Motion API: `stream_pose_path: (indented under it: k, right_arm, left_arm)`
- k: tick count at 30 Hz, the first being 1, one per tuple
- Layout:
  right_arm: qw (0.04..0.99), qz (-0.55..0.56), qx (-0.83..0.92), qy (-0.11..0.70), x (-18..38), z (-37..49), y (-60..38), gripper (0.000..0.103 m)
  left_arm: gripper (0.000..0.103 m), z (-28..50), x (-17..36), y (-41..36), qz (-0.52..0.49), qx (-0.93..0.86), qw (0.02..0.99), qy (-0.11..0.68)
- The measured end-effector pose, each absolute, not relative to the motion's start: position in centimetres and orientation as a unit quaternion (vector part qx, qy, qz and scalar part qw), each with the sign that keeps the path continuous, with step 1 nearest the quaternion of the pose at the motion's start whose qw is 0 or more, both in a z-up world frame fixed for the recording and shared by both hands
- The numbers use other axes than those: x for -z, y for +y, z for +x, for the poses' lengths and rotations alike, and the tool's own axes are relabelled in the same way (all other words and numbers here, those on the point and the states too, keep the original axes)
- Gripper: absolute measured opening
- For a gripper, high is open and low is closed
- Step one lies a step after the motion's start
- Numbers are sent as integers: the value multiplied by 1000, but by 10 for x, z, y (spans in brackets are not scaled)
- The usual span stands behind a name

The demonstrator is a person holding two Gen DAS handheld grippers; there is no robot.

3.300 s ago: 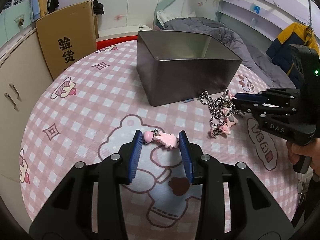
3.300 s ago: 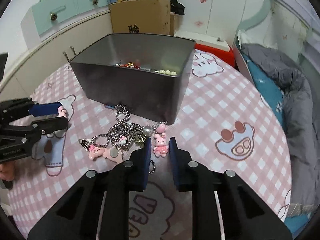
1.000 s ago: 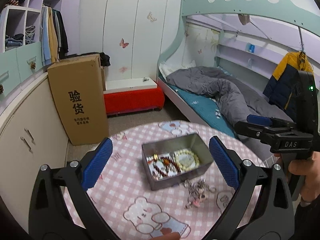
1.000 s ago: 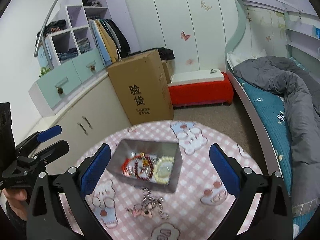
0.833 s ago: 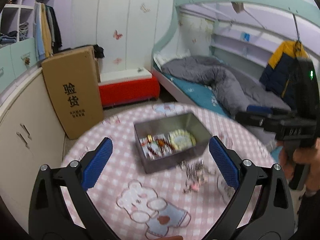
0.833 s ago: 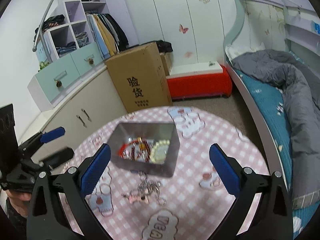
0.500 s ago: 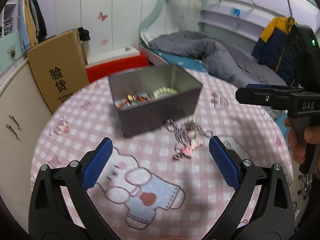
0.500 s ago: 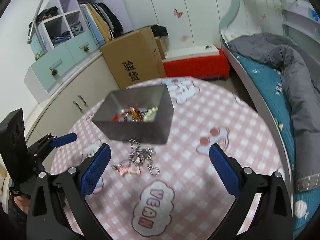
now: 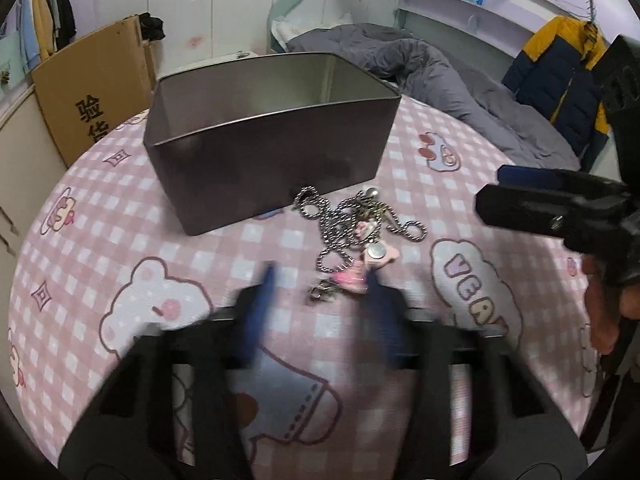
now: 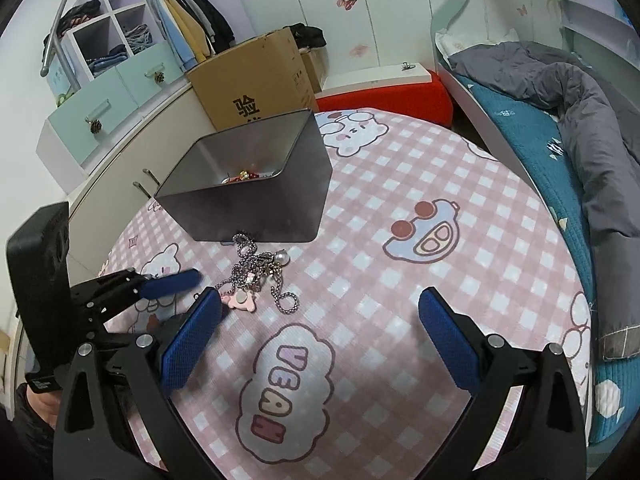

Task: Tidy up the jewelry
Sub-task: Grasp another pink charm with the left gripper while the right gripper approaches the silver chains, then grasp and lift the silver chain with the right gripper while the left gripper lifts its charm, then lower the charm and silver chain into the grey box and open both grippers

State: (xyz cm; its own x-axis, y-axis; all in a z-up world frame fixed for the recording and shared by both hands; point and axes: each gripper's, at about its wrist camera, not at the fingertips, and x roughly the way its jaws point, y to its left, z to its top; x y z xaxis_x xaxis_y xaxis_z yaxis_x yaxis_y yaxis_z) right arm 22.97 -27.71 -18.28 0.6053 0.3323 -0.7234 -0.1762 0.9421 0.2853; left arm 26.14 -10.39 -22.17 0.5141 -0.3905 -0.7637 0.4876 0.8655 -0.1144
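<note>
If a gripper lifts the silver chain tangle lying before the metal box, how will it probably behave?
The chain tangle is loose ball-chain loops, so it will probably hang limp and trail. Its pink charms seem attached and would likely dangle. The fine links may slip from the left gripper.

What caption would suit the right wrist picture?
Open right hand-held gripper hovering beside a tangled chain necklace with pink charms, lying before the metal tin.

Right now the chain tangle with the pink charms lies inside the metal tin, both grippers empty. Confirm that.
Not inside. The chain tangle lies on the tablecloth just in front of the metal tin, as the right wrist view shows. Both grippers are empty.
</note>
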Motion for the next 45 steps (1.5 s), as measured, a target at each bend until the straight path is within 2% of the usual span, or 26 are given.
stream_pose_path:
  k: [7, 10, 12, 13, 14, 17, 21, 34, 45]
  right_arm:
    - [889, 74, -160, 422, 187, 238, -257, 94]
    - [888, 58, -169, 424, 190, 248, -241, 81]
    - [885, 42, -172, 431, 195, 257, -227, 63]
    - [883, 33, -173, 436, 197, 261, -221, 58]
    - [880, 21, -172, 442, 201, 265, -215, 42]
    - [881, -23, -166, 442, 206, 262, -200, 15]
    - [885, -26, -173, 432, 196, 249, -203, 14]
    - [889, 104, -255, 366, 128, 230, -250, 14]
    - [906, 85, -277, 307, 61, 234, -249, 14]
  left_arm:
    - [27, 258, 221, -84, 46, 260, 865, 425]
    - [27, 256, 221, -72, 39, 255, 868, 425]
    - [27, 255, 220, -66, 35, 250, 869, 425]
    - [27, 255, 220, -65, 34, 248, 870, 425]
    - [27, 255, 220, -62, 33, 245, 871, 424]
    - [27, 253, 216, -55, 28, 239, 875, 421]
    - [27, 253, 211, -47, 24, 234, 879, 415]
    - [27, 254, 173, -43, 23, 236, 896, 375]
    - [27, 259, 115, -40, 32, 232, 917, 323]
